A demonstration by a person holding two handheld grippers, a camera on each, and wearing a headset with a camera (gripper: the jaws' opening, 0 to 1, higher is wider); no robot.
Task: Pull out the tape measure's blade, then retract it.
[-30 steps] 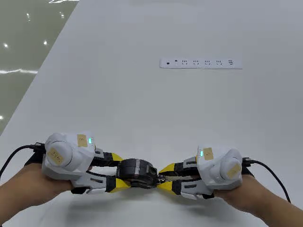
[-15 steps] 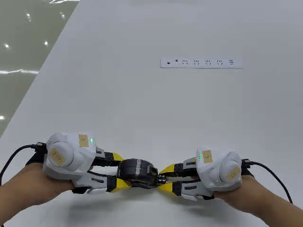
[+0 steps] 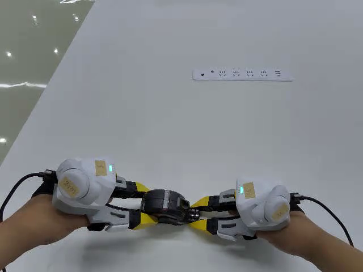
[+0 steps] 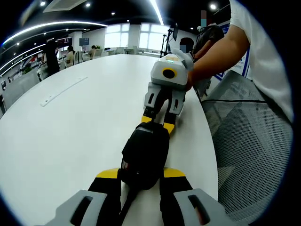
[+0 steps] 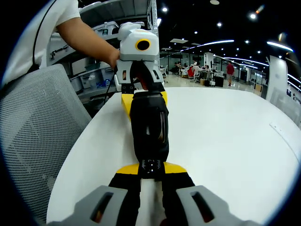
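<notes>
Black tape measure (image 3: 164, 206); left tool (image 3: 143, 204), right tool (image 3: 199, 213) white, yellow-tipped.

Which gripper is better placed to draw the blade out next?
Right. The right gripper is shut on the blade tip at the case mouth; the left gripper clamps the tape measure body as anchor.

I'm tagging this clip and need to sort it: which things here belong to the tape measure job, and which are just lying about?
In the job: tape measure; left tongs, clamped on its case; right tongs, closed at its blade end.
Lying about: power strip, far across the table; mesh chair at the table's edge.
</notes>
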